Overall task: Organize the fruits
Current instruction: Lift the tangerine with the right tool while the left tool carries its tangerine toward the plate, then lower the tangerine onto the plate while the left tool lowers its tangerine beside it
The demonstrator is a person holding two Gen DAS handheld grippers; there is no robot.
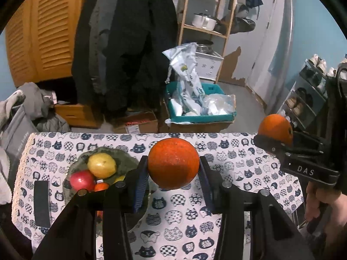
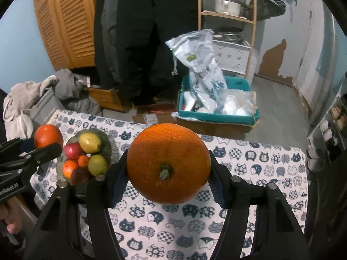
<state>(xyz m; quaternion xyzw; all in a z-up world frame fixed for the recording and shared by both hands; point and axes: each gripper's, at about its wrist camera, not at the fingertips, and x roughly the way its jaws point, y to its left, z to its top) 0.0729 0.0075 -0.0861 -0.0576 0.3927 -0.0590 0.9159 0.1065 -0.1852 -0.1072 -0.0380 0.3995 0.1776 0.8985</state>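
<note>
My left gripper [image 1: 173, 171] is shut on an orange [image 1: 173, 163], held above the cat-print tablecloth [image 1: 227, 164]. To its left a glass bowl [image 1: 123, 153] holds a yellow fruit [image 1: 102, 165], a red apple [image 1: 81, 179] and small oranges. My right gripper [image 2: 168, 179] is shut on a larger orange [image 2: 168, 166], stem end toward the camera, above the cloth. In the right wrist view the bowl [image 2: 107, 138] sits at left with several fruits, and the left gripper [image 2: 44, 144] holds its orange [image 2: 48, 135] beside it. The right gripper [image 1: 275, 136] and its orange [image 1: 276, 127] show at right in the left wrist view.
A dark flat object [image 1: 41, 203] lies on the cloth left of the bowl. Beyond the table's far edge are a teal box with bags [image 1: 201, 106], cardboard boxes, hanging dark coats [image 1: 134, 43], a wooden shelf with pots [image 1: 203, 19] and a shoe rack [image 1: 303, 99].
</note>
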